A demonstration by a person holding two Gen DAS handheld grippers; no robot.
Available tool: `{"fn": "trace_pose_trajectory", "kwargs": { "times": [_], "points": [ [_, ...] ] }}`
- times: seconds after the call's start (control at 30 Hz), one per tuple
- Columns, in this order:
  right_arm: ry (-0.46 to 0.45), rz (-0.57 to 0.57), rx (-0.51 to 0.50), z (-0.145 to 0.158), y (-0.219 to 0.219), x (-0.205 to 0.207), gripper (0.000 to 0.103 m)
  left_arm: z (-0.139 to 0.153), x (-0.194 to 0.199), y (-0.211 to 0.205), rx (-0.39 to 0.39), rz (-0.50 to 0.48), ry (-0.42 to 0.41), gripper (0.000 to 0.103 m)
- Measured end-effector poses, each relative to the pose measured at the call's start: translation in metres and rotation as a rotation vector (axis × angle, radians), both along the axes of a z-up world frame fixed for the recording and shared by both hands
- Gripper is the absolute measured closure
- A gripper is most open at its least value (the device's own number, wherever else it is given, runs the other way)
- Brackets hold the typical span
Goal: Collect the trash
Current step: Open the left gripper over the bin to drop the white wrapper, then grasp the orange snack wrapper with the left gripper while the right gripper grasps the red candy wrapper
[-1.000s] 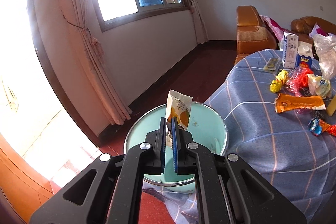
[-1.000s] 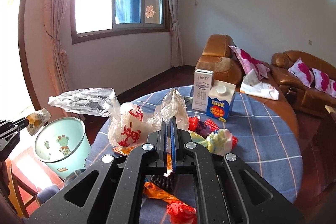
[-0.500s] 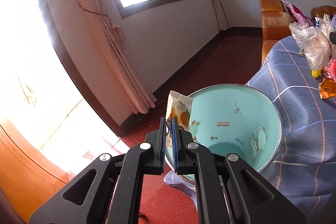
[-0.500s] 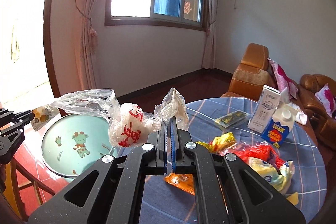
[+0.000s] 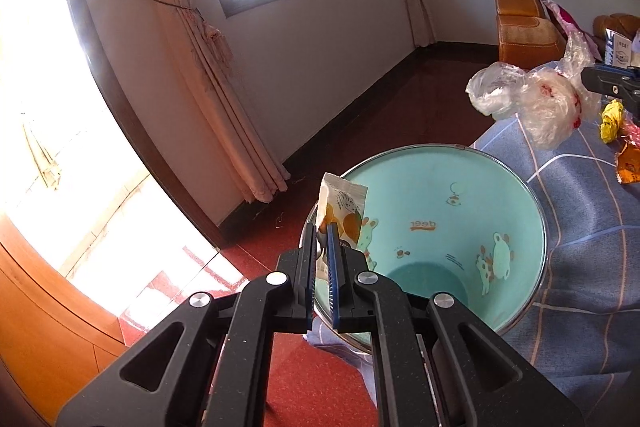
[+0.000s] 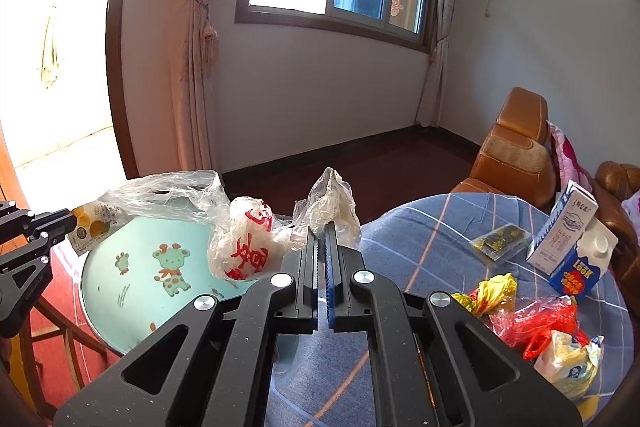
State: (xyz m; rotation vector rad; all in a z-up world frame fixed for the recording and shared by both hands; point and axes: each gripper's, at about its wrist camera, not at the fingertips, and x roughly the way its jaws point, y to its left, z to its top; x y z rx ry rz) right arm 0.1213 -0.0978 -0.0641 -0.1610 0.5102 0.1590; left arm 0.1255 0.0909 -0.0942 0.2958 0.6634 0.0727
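Tools [image 5: 320,233] [image 6: 323,231] over blue plaid tablecloth [image 6: 432,227], red floor [image 5: 320,379].

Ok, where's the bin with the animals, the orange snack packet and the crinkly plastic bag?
bin [image 5: 516,183], left wrist view, far rim.
snack packet [image 5: 340,203], left wrist view, printed front above the fingers.
plastic bag [image 6: 244,243], right wrist view, bulge with red writing.
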Motion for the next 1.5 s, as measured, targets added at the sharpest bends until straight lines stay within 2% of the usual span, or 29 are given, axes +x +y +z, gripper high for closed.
{"fn": "trace_pose_trajectory", "kwargs": {
  "times": [0.23,0.37,0.43,0.47,0.5,0.53,0.6,0.77,0.97,1.07,1.23,1.3,1.43,1.5],
  "points": [
    [0.036,0.026,-0.005,-0.015,0.011,0.01,0.099,-0.009,0.004,0.001,-0.024,-0.01,0.022,0.098],
    [0.058,0.055,-0.01,-0.022,0.023,0.017,0.099,-0.011,0.004,-0.001,-0.052,-0.031,0.026,0.094],
    [0.064,0.067,-0.002,-0.026,0.027,0.02,0.093,-0.013,0.006,0.0,-0.059,-0.031,0.031,0.092],
    [0.068,0.072,0.001,-0.027,0.028,0.021,0.088,-0.013,0.006,0.001,-0.063,-0.025,0.029,0.079],
    [0.07,0.071,0.002,-0.029,0.029,0.022,0.077,-0.013,0.006,0.001,-0.065,-0.02,0.025,0.063],
    [0.074,0.07,0.009,-0.03,0.03,0.022,0.073,-0.013,0.006,0.001,-0.067,-0.019,0.022,0.061],
    [0.077,0.065,0.015,-0.032,0.029,0.022,0.07,-0.012,0.006,0.002,-0.076,-0.017,0.021,0.06],
    [0.085,0.038,0.036,-0.032,0.02,0.015,0.064,-0.012,0.007,0.001,-0.081,-0.016,0.02,0.051],
    [0.081,-0.034,0.051,-0.025,-0.019,-0.027,0.057,-0.013,0.004,-0.006,-0.086,-0.014,0.02,0.043],
    [0.072,-0.114,0.03,-0.023,-0.051,-0.056,0.056,-0.017,0.0,-0.02,-0.098,-0.018,0.034,0.042],
    [0.074,-0.27,-0.011,-0.032,-0.105,-0.106,0.055,-0.022,-0.015,-0.053,-0.115,-0.094,0.062,0.041],
    [0.066,-0.323,-0.02,-0.034,-0.121,-0.126,0.054,-0.023,-0.023,-0.066,-0.105,-0.125,0.062,0.037],
    [0.054,-0.418,0.009,-0.038,-0.151,-0.162,0.047,-0.024,-0.035,-0.083,-0.097,-0.16,0.061,0.036],
    [0.07,-0.453,0.033,-0.045,-0.162,-0.173,0.047,-0.023,-0.039,-0.089,-0.088,-0.173,0.055,0.036]
  ]
}}
